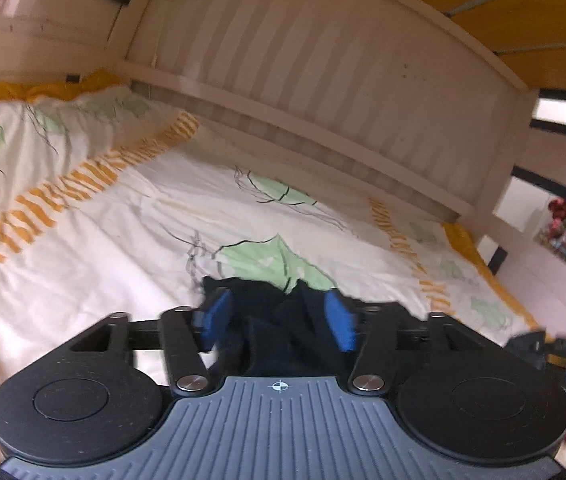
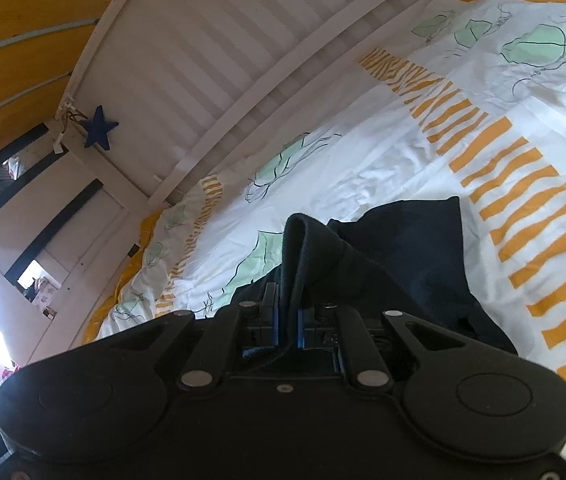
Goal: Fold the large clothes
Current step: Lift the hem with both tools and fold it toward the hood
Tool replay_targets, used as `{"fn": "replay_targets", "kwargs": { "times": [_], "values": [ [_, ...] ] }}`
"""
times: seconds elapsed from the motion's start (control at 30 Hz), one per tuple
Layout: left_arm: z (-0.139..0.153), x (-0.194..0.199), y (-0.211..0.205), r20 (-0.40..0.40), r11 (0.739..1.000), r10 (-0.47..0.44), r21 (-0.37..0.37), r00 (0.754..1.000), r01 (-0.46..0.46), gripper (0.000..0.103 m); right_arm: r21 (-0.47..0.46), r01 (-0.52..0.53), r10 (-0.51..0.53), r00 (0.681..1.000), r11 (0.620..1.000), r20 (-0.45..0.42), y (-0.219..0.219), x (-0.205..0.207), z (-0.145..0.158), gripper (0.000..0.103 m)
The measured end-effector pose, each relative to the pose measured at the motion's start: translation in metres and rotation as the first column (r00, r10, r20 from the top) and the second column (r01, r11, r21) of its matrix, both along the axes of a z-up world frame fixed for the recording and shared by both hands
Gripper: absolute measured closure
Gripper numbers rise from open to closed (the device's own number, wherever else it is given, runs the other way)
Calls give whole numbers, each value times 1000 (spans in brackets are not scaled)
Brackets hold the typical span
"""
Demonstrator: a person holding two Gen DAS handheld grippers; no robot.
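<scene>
Dark navy cloth, the garment [image 2: 411,248], lay bunched on the bed cover [image 2: 383,152] in front of us, close to the white slatted bed rail [image 2: 211,64]. Our right gripper [image 2: 287,320] pointed slightly downward, clenched on a raised fold of the garment, which stood up between its blue pads [image 2: 301,328]. Our left gripper [image 1: 277,320] tilted down likewise, its jaws parted, with dark fabric lying loose between the blue pads [image 1: 217,316] and neither pad pressing it. We saw a blue star [image 2: 99,127] hanging from the rail.
</scene>
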State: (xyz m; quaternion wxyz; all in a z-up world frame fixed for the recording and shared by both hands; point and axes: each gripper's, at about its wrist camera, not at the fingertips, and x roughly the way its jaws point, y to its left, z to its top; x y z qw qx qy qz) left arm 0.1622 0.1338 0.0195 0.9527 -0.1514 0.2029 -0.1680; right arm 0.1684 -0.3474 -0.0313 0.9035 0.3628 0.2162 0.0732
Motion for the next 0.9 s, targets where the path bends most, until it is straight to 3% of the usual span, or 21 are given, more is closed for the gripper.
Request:
{"fn": "replay_targets", "kwargs": {
  "times": [0.1,0.2,0.3,0.4,0.57,0.73,0.87,0.9],
  "values": [
    [-3,-25,8,-14,997,-15,73,1000,16,35,-13,0,0,1000,1000,-1,2,-4,2,87],
    [-16,-36,13,-156,996,-48,61,987,58,35,-31,-2,2,1000,1000,5,6,-17,3,87],
    [-38,-40,20,-323,998,-62,-22,944,58,34,-53,-2,2,1000,999,8,12,-40,3,87],
    [-55,-42,20,-421,998,-65,-52,905,47,34,-62,-1,1,1000,998,4,16,-62,2,87],
    [-76,-38,1,-506,995,-88,0,858,103,33,-96,7,-7,1000,995,1,22,-87,2,87],
    [-101,-30,-12,-590,989,-147,-72,794,129,33,-85,11,-11,1000,996,-8,21,-99,-4,87],
    [-108,-36,-16,-579,989,-147,-70,802,131,34,-85,18,-19,1000,996,-18,23,-108,-10,87],
    [-108,-36,-15,-578,990,-144,-80,803,120,41,-90,20,-21,1000,996,-19,24,-112,-12,87]
  ]
}}
